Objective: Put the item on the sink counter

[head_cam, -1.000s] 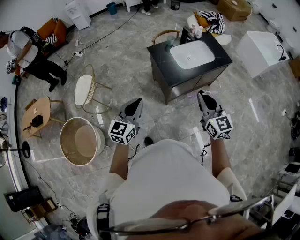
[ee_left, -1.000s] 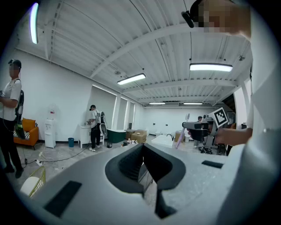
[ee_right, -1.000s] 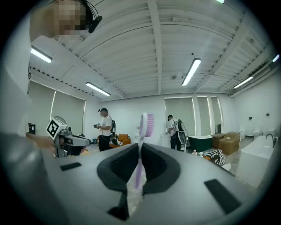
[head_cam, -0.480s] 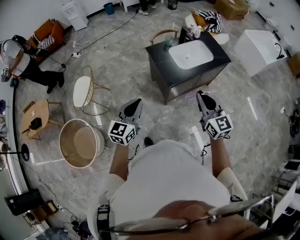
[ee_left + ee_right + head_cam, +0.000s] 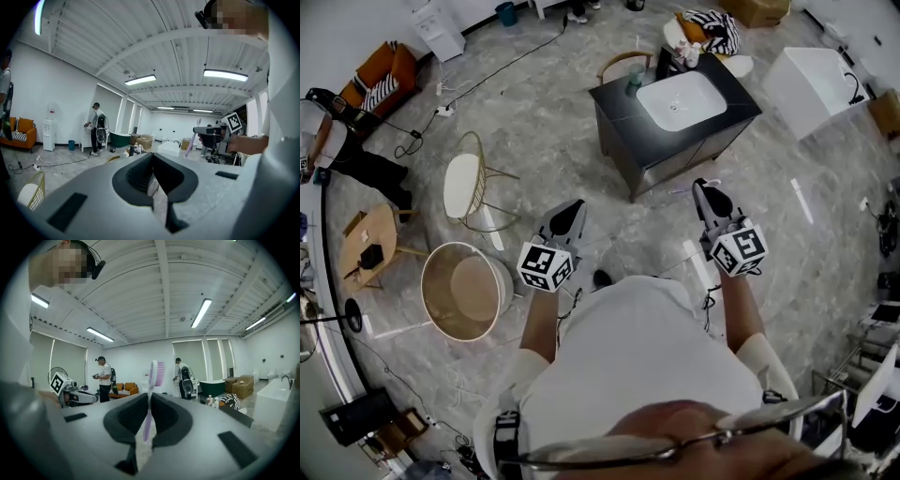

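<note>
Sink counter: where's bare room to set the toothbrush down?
Sink counter: bare dark top at the left end beside the basin, and along the strip between basin and front edge. The back edge is crowded: cup and bottles.

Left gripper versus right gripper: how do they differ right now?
The left gripper's jaws are together with nothing between them; the right gripper's jaws clamp a purple toothbrush, standing bristles-up. In the head view the right gripper is nearer the sink counter than the left gripper. Both are held out in front, short of the counter.
</note>
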